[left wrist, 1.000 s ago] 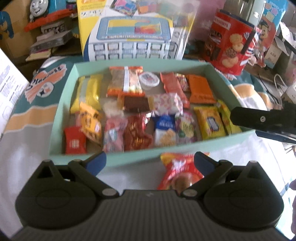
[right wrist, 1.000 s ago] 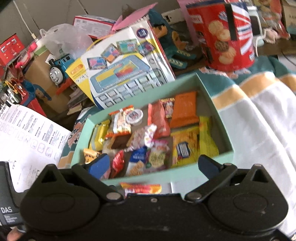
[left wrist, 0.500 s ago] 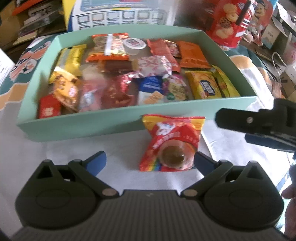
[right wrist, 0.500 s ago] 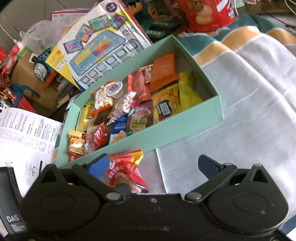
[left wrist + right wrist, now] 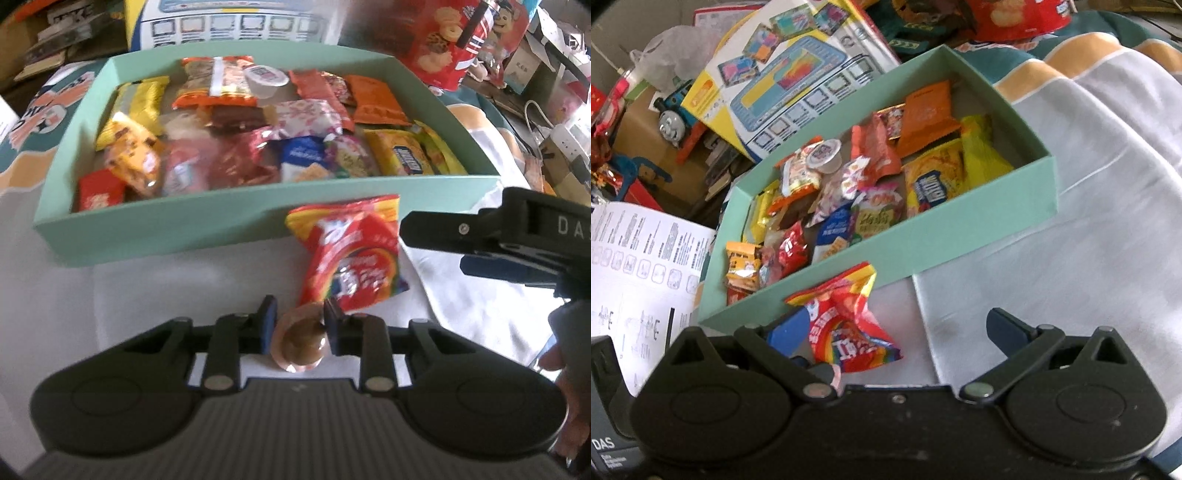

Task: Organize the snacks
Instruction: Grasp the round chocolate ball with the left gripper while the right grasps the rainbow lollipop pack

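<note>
a mint-green box (image 5: 229, 221) filled with assorted snack packets is seen on a pale cloth (image 5: 155, 288). just in front of its near wall a red snack packet (image 5: 351, 254) is laid. its near end is clamped between the closed jaws of the left gripper (image 5: 298, 325). to the right, the right gripper (image 5: 894, 325) is held with jaws spread wide, nothing gripped.
</note>
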Motion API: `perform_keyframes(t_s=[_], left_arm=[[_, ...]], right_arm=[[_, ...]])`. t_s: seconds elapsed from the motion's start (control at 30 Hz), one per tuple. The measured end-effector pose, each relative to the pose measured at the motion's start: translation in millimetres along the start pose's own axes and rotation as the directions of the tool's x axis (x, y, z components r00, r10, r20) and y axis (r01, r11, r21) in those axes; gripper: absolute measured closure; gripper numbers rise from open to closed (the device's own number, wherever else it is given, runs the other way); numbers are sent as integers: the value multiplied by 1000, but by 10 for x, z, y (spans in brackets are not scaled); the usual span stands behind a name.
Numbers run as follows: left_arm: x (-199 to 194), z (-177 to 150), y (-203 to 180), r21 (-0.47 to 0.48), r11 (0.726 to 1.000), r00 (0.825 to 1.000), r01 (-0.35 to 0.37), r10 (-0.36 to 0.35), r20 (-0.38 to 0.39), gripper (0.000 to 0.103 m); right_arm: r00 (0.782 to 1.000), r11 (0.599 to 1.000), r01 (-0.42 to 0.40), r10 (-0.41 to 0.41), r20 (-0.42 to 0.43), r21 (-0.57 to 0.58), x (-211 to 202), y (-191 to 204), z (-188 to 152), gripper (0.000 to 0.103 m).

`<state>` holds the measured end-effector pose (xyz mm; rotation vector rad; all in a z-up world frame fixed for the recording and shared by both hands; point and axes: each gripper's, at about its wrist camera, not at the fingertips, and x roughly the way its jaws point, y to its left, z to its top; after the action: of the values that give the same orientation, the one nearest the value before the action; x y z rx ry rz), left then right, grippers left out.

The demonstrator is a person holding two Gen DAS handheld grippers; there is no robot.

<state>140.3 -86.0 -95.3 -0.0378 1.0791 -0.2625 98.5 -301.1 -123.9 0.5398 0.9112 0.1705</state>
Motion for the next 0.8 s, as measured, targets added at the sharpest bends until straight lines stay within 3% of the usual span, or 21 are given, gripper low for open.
perform_keyframes(t_s=[0.13, 0.27, 0.33, 0.37, 0.4, 0.47, 0.57, 0.67, 0.73, 0.8], left_arm=[[-77, -92, 152, -20, 1000, 1000, -16, 16, 18, 72], [-167, -169, 283, -56, 998, 999, -36, 37, 28, 40], [-207, -221, 323, -58, 997, 999, -44, 46, 29, 36], [-221, -249, 340, -58, 997, 999, -44, 45, 25, 34], [-232, -277, 349, -60, 997, 999, -43, 45, 23, 32], [-237, -321, 348, -58, 997, 999, -45, 46, 20, 30], [-218, -339, 279, -32, 998, 998, -54, 55, 26, 25], [-181, -345, 152, 22, 999, 999, -45, 45, 30, 26], [-162, -382, 31, 89, 995, 998, -52, 48, 40, 34], [-152, -426, -108, 165, 982, 995, -91, 81, 63, 59]], right_arm=[[1000, 997, -5, 5, -4, -79, 94, 211, -39, 3], [1000, 987, -2, -3, -28, -158, 312, 433, -62, 9], [1000, 981, 20, -23, -17, -193, 384, 506, -99, 11], [999, 972, 41, -42, 0, -230, 393, 566, -126, 26], [998, 961, 65, -64, 11, -269, 394, 618, -152, 52], [998, 953, 70, -68, 18, -296, 379, 659, -173, 58], [996, 955, 90, -83, 34, -283, 317, 614, -180, 59], [996, 967, 88, -82, 34, -238, 239, 449, -177, 59], [996, 973, 91, -84, 40, -212, 186, 327, -187, 59], [995, 978, 93, -86, 45, -186, 134, 232, -202, 59]])
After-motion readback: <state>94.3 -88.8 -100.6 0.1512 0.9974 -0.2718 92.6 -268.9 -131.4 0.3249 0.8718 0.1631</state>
